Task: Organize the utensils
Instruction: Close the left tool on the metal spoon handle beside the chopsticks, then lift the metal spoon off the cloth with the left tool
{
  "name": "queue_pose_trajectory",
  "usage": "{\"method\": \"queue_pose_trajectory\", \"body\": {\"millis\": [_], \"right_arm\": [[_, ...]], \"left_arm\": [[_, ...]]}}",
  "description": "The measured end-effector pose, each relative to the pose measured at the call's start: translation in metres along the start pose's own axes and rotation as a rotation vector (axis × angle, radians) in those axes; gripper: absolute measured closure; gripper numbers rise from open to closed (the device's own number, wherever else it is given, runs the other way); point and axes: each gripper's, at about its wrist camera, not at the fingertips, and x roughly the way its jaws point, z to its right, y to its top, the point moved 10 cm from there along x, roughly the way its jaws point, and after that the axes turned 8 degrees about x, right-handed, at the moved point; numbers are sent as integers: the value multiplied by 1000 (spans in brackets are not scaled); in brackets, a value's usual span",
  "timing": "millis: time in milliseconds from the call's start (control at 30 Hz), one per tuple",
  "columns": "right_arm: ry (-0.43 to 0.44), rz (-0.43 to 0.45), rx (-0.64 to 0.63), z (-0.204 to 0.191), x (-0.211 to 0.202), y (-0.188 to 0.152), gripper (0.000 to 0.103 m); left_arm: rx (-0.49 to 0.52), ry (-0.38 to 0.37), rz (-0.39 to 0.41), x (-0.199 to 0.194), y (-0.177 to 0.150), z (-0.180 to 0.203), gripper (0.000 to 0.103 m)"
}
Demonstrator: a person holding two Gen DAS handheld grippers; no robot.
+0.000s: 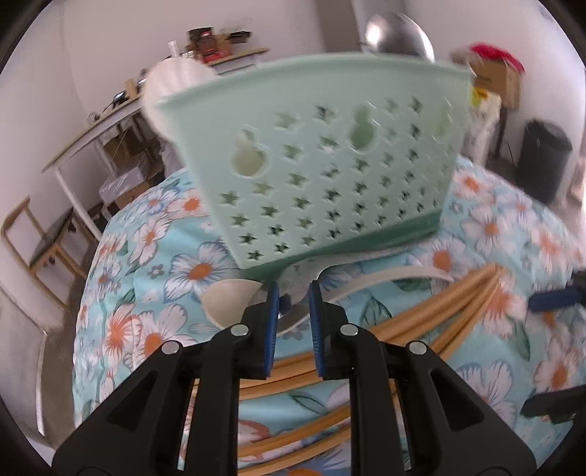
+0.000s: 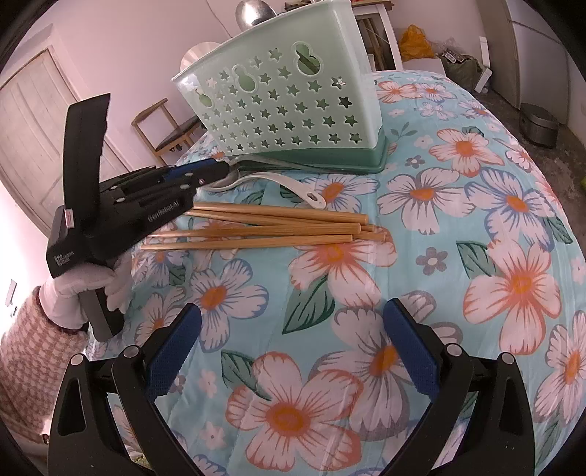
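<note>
A pale green basket (image 1: 329, 164) (image 2: 293, 102) with star holes stands on the flowered tablecloth (image 2: 457, 219); a metal ladle (image 1: 399, 33) and a white scoop (image 1: 172, 80) stick out of it. At its base lie a grey metal spoon (image 1: 291, 322) and a white spoon (image 2: 293, 186), with several wooden chopsticks (image 1: 439, 311) (image 2: 278, 229) beside them. My left gripper (image 1: 294, 293) (image 2: 225, 170) has its blue pads narrowly set against the metal spoon. My right gripper (image 2: 293, 309) (image 1: 527, 355) stands wide open over bare cloth, nothing between its fingers.
A white-gloved hand (image 2: 88, 289) holds the left gripper's handle. Off the table's far-left edge stands a wooden chair (image 1: 44, 238) (image 2: 164, 124). A long white shelf table (image 1: 102, 124) lines the wall, and a black bin (image 1: 545, 157) sits on the floor at right.
</note>
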Motion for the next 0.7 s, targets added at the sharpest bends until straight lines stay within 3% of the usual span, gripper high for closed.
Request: {"method": "queue_pose_trajectory", "body": {"millis": [233,433,700], "right_arm": [[-3,0,-2,0,0,0,6],[-4,3,-3,0,0,1,6],[-2,5,-4,0,0,0,6]], "left_arm": [[161,87,-20,1,3,17,88],[369,218,-32,-1,4,34,88],[423,299,-38,-6,0,32,87]]}}
